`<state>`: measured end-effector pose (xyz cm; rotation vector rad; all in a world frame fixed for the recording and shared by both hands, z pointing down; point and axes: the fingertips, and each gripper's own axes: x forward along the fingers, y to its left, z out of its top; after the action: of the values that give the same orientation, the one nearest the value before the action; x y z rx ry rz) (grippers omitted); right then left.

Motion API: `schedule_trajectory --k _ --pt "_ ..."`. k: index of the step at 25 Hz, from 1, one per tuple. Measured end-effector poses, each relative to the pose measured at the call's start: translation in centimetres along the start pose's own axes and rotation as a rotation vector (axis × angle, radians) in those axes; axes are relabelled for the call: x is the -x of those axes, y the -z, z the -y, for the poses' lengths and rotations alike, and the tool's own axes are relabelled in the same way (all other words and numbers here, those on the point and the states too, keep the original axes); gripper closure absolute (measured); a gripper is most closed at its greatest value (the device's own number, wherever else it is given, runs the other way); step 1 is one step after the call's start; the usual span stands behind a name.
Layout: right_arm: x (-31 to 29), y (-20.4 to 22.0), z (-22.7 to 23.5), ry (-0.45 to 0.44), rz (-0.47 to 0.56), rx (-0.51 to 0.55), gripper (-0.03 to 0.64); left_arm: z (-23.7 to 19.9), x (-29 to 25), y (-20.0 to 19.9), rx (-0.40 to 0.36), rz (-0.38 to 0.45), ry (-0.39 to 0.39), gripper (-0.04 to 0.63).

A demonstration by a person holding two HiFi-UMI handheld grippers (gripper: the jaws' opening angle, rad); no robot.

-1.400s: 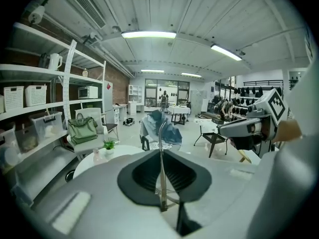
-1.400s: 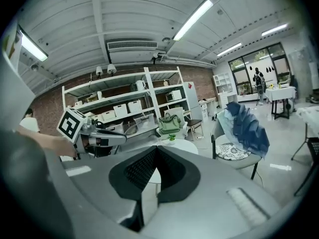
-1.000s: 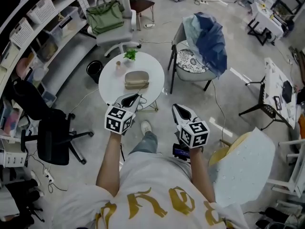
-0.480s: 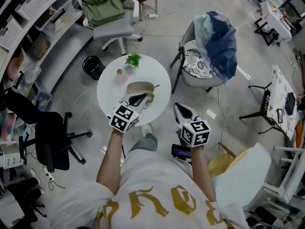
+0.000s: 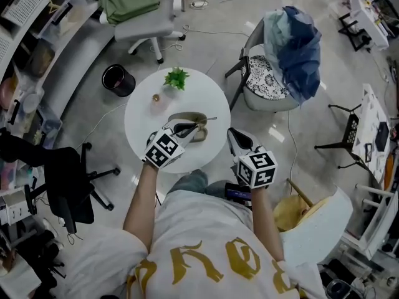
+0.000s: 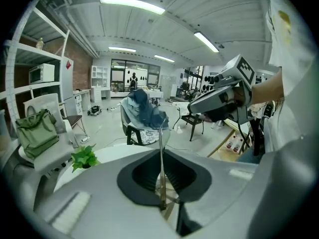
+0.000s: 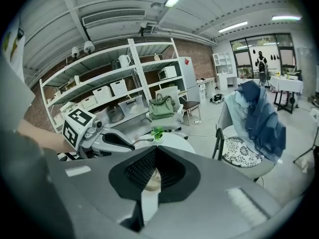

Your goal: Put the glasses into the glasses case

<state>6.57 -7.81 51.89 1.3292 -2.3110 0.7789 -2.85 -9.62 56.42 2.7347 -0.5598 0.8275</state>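
By my reading, you were midway: the glasses (image 6: 161, 176) were picked up but not yet inside the glasses case (image 5: 197, 133), which lay on the worktop (image 5: 144, 114) at about 6 o'clock from its centre. Your left claw (image 5: 184, 129) was clamped on one thin temple arm, right over the case. I couldn't tell whether the case was open. Your right claw (image 5: 232, 135) was closed on nothing, just off the worktop's rim at 4 o'clock.
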Motion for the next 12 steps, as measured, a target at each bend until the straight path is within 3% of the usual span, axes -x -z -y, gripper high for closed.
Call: schedule_trajectory --k 12 --pt "-2.3 -0.5 1.1 -0.011 -0.025 -0.004 0.592 0.0 -1.8 2.0 -0.07 -0.052 0.148 0.575"
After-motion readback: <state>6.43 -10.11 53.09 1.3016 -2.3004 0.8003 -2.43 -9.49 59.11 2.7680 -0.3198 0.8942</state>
